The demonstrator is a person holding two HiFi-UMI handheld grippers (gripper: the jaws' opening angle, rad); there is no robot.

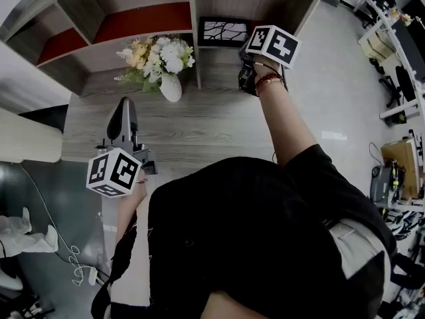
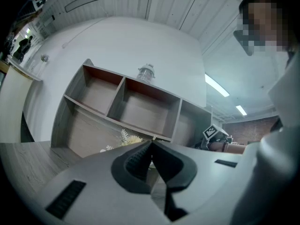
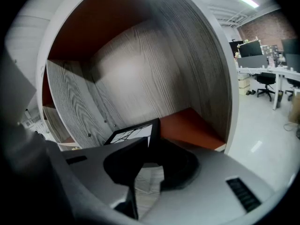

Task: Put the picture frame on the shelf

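The black picture frame (image 1: 224,30) with a white branch print stands in the shelf's (image 1: 194,52) right compartment. My right gripper (image 1: 248,60) reaches in at the frame's right edge. In the right gripper view, that edge of the frame (image 3: 133,134) sits between the jaw tips of the right gripper (image 3: 153,142), and both pads lie against it. The frame's foot is hidden by the jaws. My left gripper (image 1: 124,108) hangs over the wooden table (image 1: 212,128) at the near left. Its jaws (image 2: 151,145) are shut with nothing in them.
A white vase of flowers (image 1: 167,65) stands on the table in front of the shelf's middle divider. A small jar (image 2: 146,71) sits on top of the shelf (image 2: 140,109). Office desks and chairs (image 3: 262,76) stand to the right across the floor.
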